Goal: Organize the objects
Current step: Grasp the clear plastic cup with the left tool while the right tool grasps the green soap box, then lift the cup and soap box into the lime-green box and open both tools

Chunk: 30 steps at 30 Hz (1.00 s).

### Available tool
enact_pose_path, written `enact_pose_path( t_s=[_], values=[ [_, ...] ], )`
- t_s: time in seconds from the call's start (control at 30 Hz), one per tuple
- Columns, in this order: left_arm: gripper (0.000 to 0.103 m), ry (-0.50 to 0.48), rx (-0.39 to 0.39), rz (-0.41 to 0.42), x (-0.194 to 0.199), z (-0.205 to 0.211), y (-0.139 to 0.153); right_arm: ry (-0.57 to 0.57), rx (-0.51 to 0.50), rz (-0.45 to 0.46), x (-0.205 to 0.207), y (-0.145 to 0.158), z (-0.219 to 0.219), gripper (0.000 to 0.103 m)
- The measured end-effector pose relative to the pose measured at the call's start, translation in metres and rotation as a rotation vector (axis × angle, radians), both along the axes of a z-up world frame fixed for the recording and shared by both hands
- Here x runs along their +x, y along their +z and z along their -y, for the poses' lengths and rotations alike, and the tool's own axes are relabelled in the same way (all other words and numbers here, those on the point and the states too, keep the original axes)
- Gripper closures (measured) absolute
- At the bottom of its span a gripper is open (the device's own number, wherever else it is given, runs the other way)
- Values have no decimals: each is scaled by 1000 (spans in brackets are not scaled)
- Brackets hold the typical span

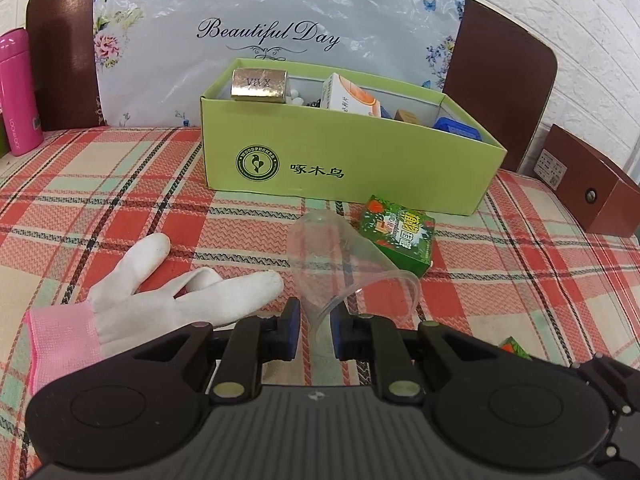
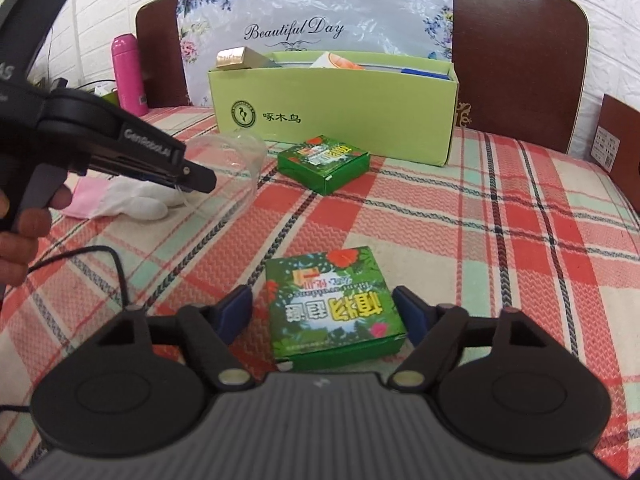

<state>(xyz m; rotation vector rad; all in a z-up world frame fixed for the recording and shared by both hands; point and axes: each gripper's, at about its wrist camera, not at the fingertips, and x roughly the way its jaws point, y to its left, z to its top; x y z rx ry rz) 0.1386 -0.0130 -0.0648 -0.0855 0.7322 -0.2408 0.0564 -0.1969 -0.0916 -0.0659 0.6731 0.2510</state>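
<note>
Checked cloth in red, cream and mint covers the table [image 2: 500,208]. Right gripper [image 2: 322,312] points down at a flat green cardboard box printed with leaves and red flowers [image 2: 334,306], which lies directly ahead between its blue-padded fingers [image 2: 234,310]. The jaws stand half open with a sliver of cloth showing on each side, so nothing is held. The box's printed face is up.

Left gripper [image 1: 314,330] is pinched almost closed on the rim of a clear plastic cup [image 1: 340,264], which tips away from it toward a tall light-green open cardboard storage box [image 1: 344,160] at the back. A second green printed box [image 2: 324,164] lies just in front of that storage box (nearer the cup than the right gripper). A white cloth glove with a pink cuff [image 1: 160,292] lies flat beside the cup.

The cup's far edge is hard to trace. The storage box's contents are mostly hidden.
</note>
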Motion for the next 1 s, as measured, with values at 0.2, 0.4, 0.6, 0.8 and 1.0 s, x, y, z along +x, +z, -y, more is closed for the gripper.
enact_pose_path(
  t_s=[0.2,0.4,0.6,0.8,1.0],
  values=[
    [99,-17,-25,2,-3,-1,3,7,25,-14,-1,4,-2,42],
    [100,-45,-56,55,-14,-4,24,6,67,4,-4,18,4,42],
    [100,-76,-88,134,-25,-1,52,-5,88,74,-2,44,14,42],
    [100,-103,-102,206,-22,2,79,-11,81,173,10,75,24,42],
    [100,-93,-84,290,-5,2,106,-21,62,271,33,103,27,42]
  ],
)
